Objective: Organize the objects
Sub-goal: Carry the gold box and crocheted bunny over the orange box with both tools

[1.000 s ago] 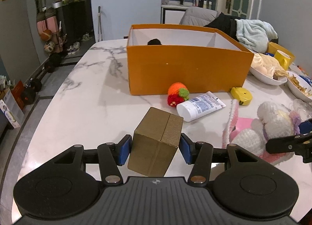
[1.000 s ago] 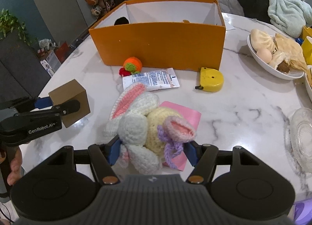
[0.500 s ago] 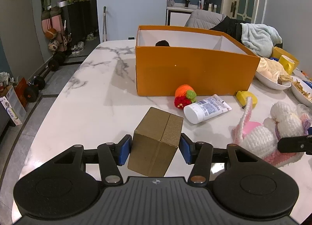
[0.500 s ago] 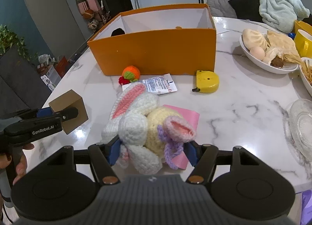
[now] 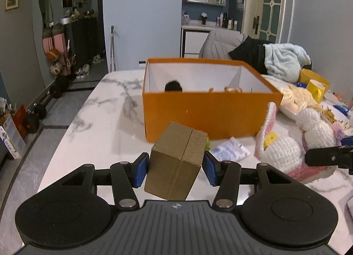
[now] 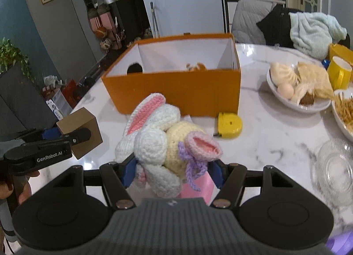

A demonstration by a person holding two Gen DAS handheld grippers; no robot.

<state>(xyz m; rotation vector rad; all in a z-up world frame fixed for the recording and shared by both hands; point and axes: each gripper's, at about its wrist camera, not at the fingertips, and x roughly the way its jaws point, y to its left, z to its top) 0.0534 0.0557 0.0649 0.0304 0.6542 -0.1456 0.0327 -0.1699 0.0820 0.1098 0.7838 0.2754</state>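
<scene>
Box [image 5: 211, 109], orange and open-topped, sits on the counter [image 5: 106, 122] dead ahead of both my grippers, L gripper [image 5: 175, 167] pinching the brown carton [image 5: 176, 162] nearer its left end, R gripper [image 6: 174, 172] clamped on the crochet bunny [image 6: 158, 142] w/ its long front wall broadside.

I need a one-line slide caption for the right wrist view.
Right gripper holds a crochet bunny before the orange box; left gripper holds a cardboard cube.
</scene>
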